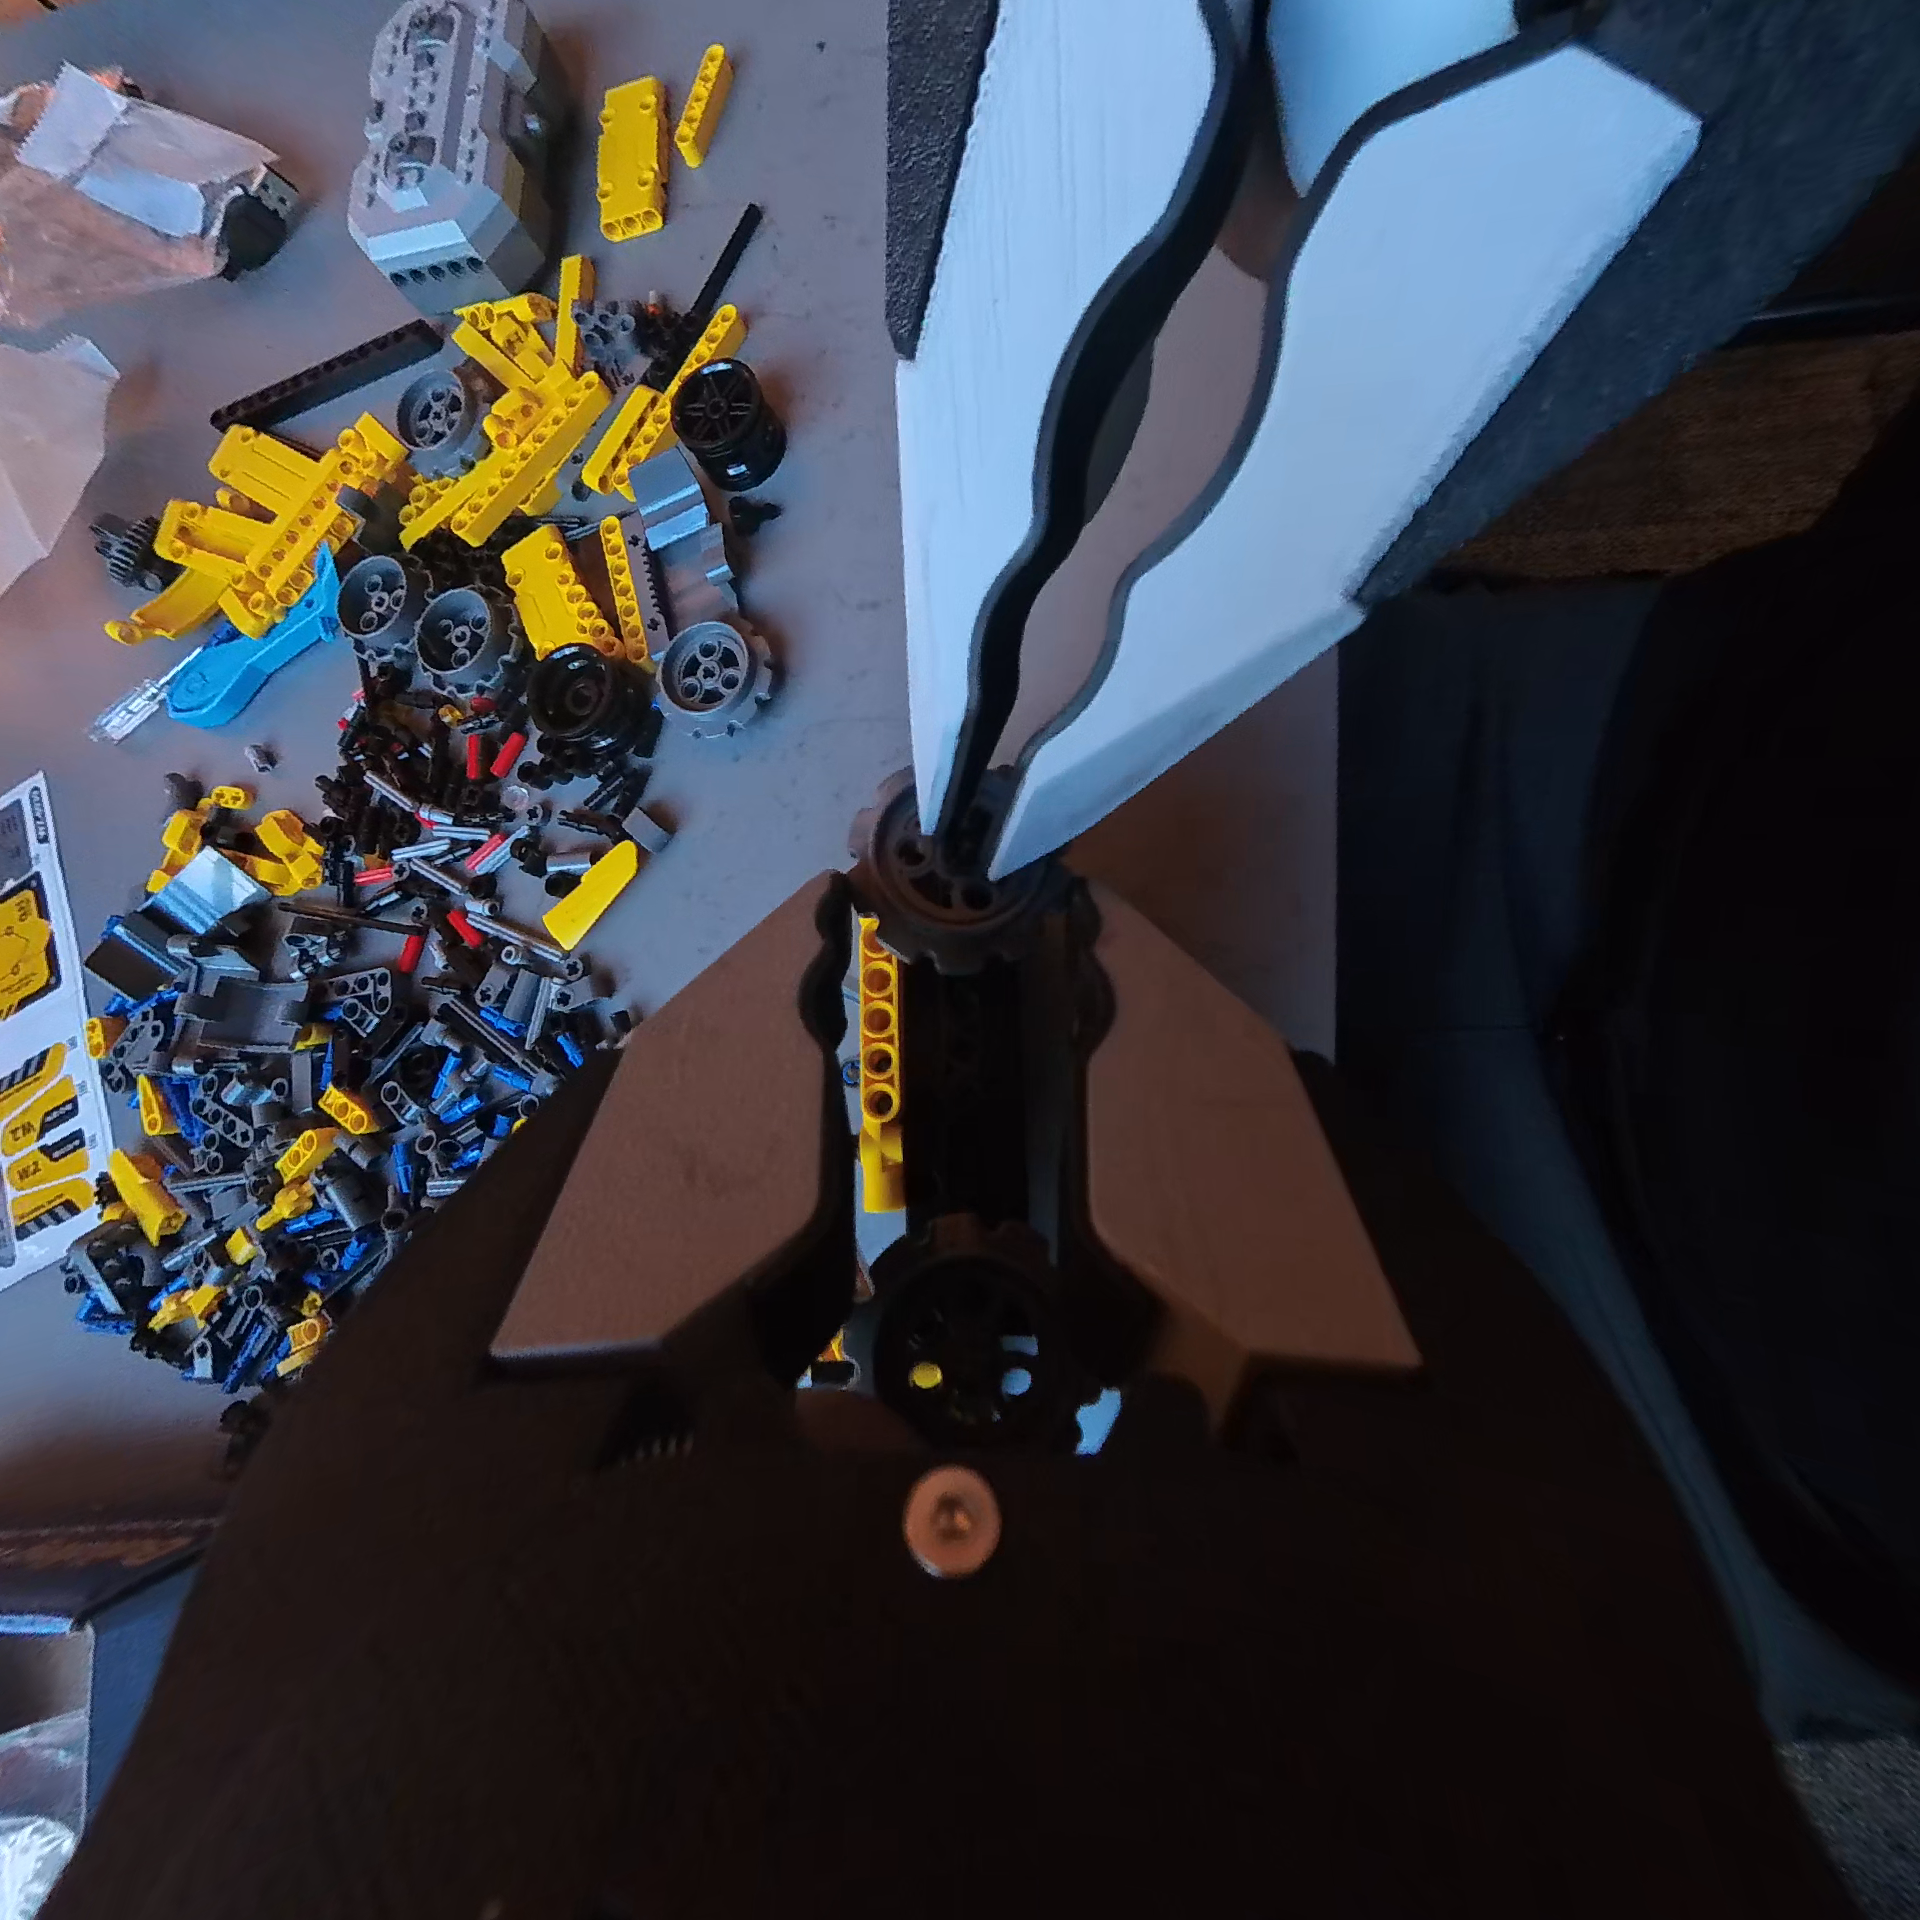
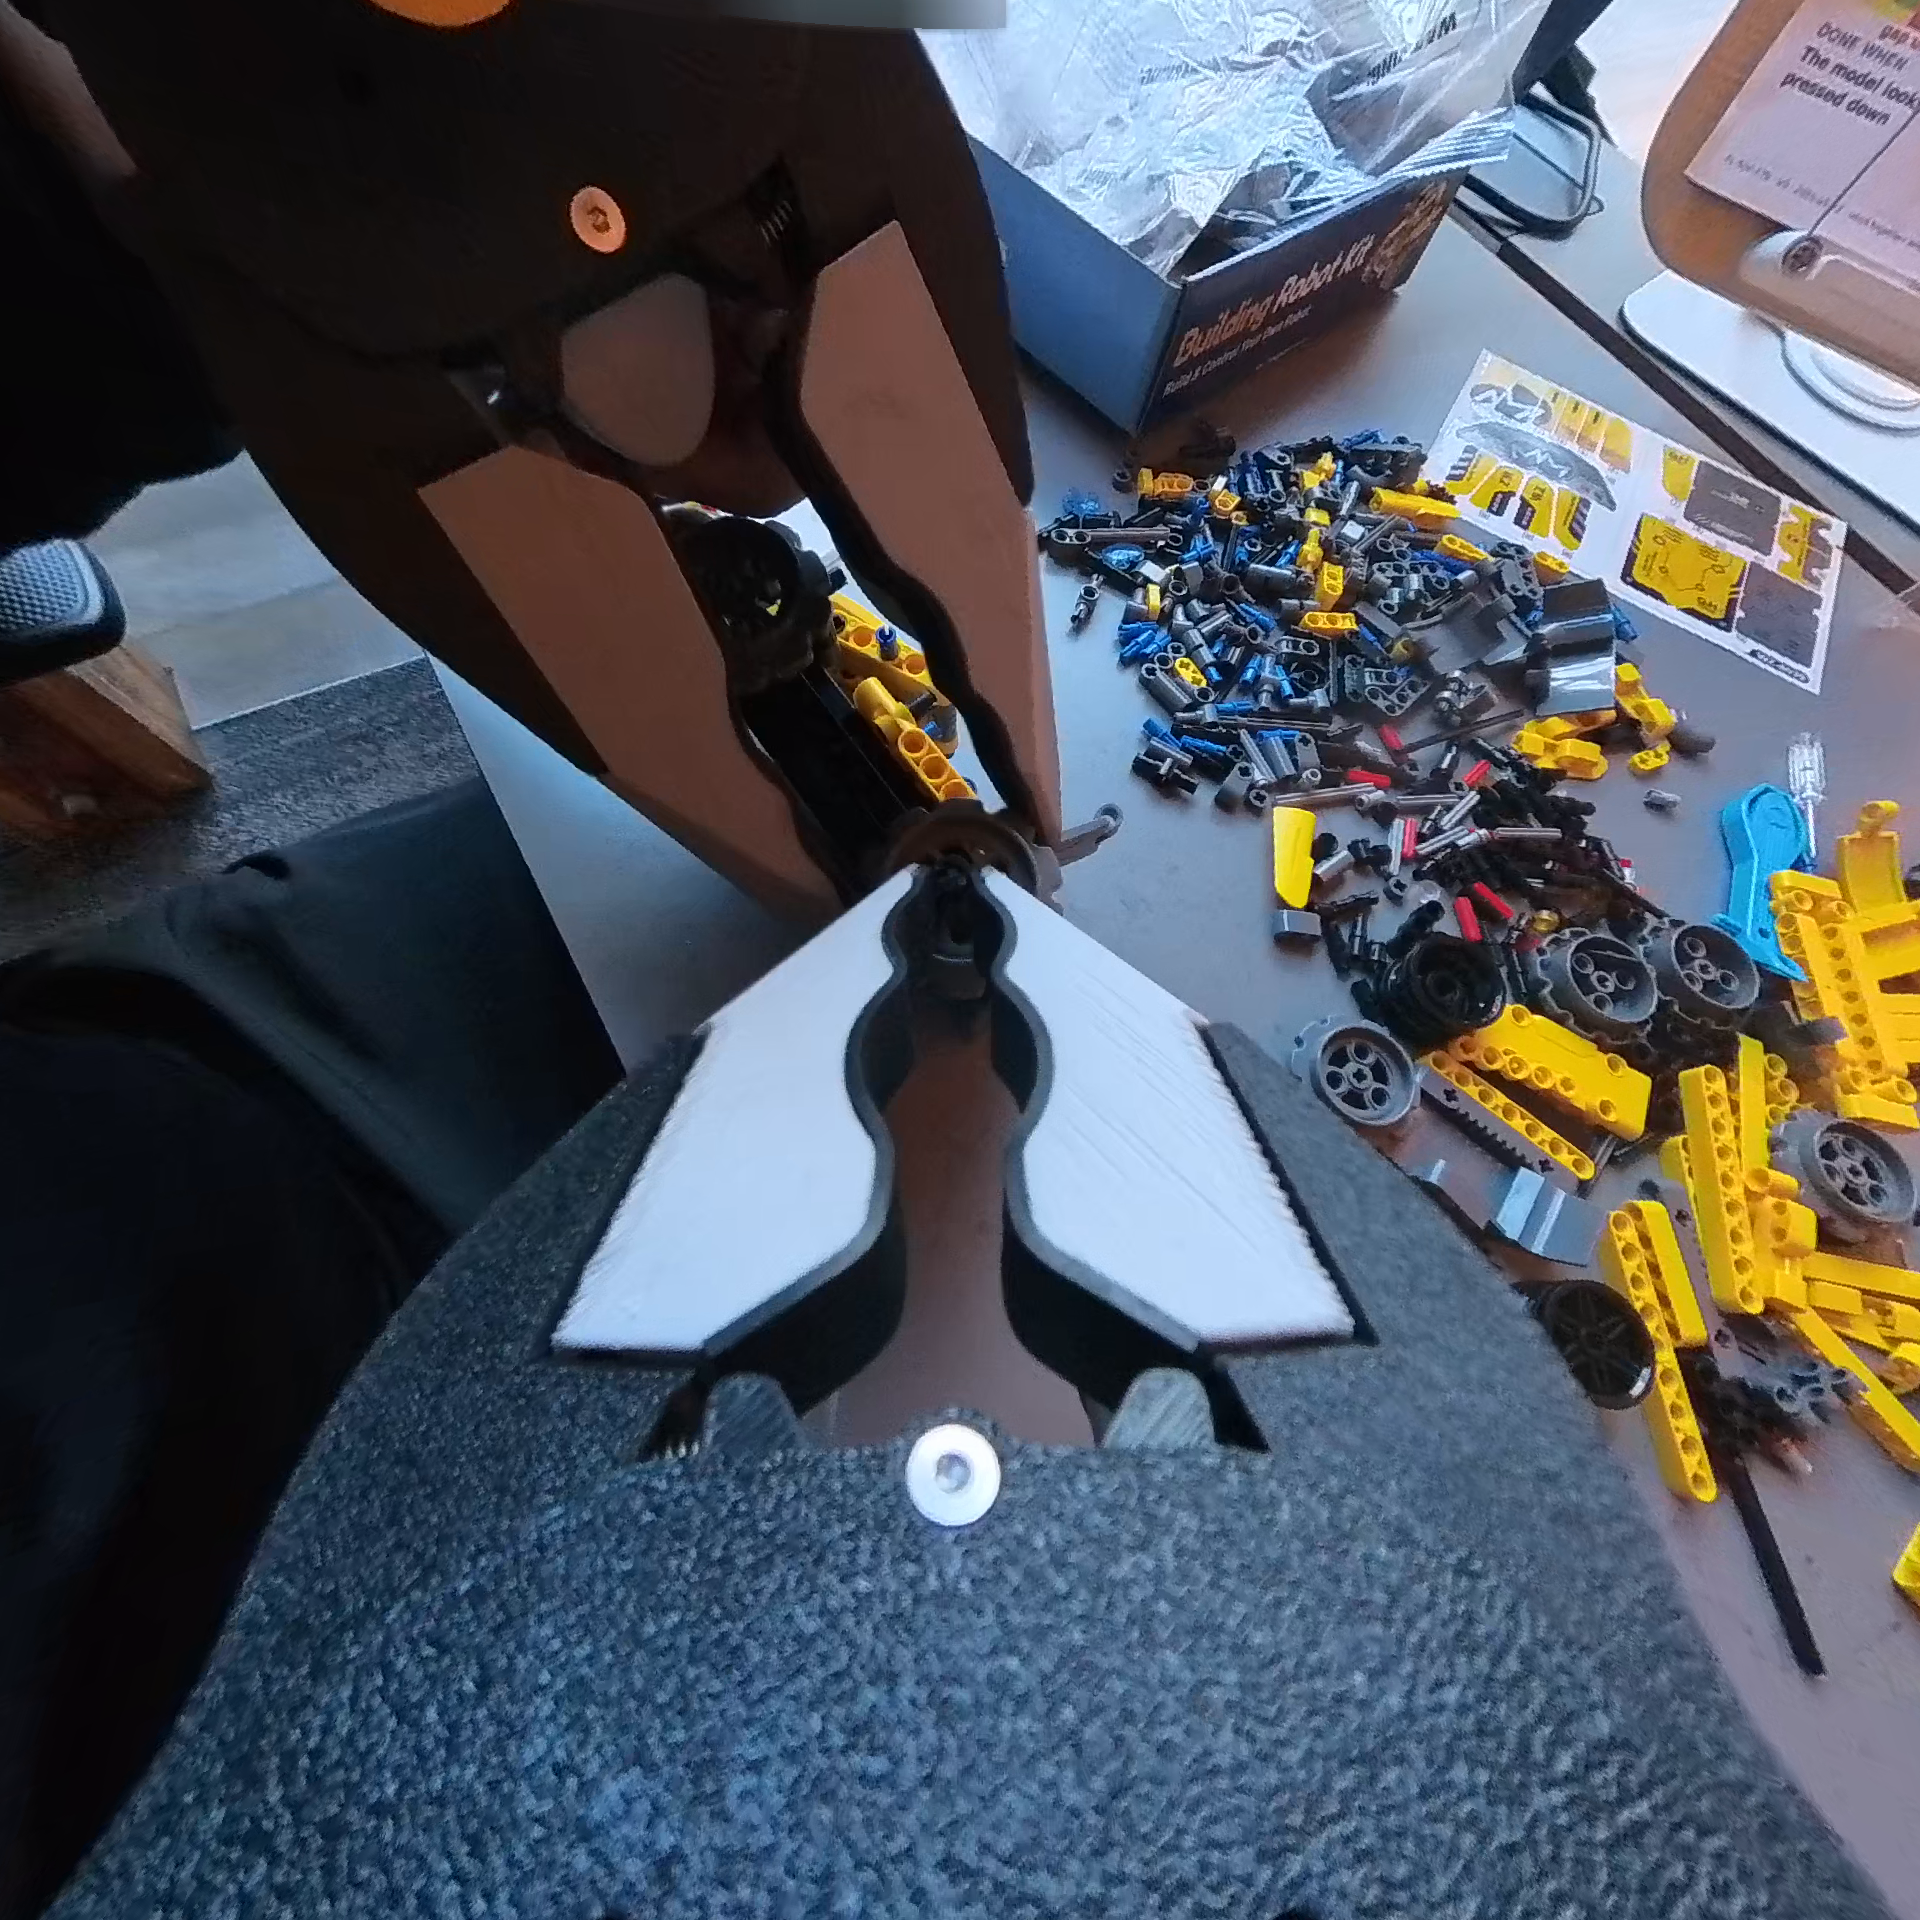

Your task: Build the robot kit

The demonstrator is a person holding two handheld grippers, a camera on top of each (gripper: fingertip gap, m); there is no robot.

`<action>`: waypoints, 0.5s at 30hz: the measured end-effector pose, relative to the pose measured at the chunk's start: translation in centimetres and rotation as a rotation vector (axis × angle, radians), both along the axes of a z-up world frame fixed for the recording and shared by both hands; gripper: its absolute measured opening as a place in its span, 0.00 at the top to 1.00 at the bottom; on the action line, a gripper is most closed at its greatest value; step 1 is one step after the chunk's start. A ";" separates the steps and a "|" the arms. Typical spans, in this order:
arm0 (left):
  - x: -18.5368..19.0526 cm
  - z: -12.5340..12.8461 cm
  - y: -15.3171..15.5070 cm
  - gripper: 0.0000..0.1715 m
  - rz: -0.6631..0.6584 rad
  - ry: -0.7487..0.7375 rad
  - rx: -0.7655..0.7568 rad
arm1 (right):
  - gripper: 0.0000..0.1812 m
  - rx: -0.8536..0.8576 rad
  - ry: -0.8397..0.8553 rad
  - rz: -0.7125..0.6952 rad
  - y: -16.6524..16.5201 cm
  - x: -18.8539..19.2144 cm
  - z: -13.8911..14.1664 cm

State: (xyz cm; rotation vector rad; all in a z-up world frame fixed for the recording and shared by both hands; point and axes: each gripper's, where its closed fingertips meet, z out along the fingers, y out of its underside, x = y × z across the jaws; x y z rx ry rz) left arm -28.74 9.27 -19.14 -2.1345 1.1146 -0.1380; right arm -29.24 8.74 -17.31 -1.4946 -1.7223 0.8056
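Left wrist view: left claw grips assembly; right claw pinches pin.

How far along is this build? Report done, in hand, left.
Done: one partial assembly of yellow beam, black frame and two wheels. In hand: the left gripper clamps it; the right gripper holds a small dark piece at its end wheel. Left: a large pile of loose pieces and the sticker sheet lie on the table.

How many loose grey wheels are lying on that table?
4 grey wheels, seen in the left wrist view: one at the yellow pile's upper edge, two side by side beside the blue tool, one at the right edge. Others may be buried.
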 end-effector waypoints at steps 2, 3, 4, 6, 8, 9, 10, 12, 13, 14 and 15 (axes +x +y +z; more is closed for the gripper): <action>0.0 0.0 0.0 0.77 0.001 0.000 0.003 | 0.97 0.013 -0.002 -0.001 0.0 0.1 0.0; 0.0 0.0 0.1 0.78 0.002 -0.003 0.003 | 0.97 0.018 -0.002 -0.002 0.1 0.1 0.0; 0.0 0.0 0.1 0.78 0.002 -0.006 0.003 | 0.97 0.017 -0.001 -0.004 0.1 0.2 0.0; 0.0 0.0 0.1 0.78 0.002 -0.009 0.002 | 0.97 0.013 -0.001 -0.001 0.1 0.3 0.0; 0.0 0.0 0.1 0.78 0.001 -0.011 0.001 | 0.97 0.023 0.002 0.004 0.2 0.3 0.0; 0.0 0.0 0.1 0.78 0.000 -0.011 0.001 | 0.97 0.026 0.003 0.002 0.3 0.4 0.1; 0.0 0.0 0.1 0.78 0.001 -0.011 0.000 | 0.97 0.028 0.006 0.001 0.3 0.4 0.2; 0.0 0.0 0.1 0.78 0.003 -0.012 0.001 | 0.97 0.035 0.015 -0.008 0.6 0.5 0.5; 0.0 0.0 0.1 0.78 0.003 -0.013 0.002 | 0.97 0.035 0.017 -0.014 0.8 0.6 0.6; 0.0 0.0 0.1 0.78 0.003 -0.015 0.003 | 0.97 0.027 0.024 -0.019 1.1 0.7 0.7; 0.0 0.0 0.1 0.78 0.004 -0.017 0.004 | 0.97 0.010 0.035 -0.017 1.2 0.8 0.8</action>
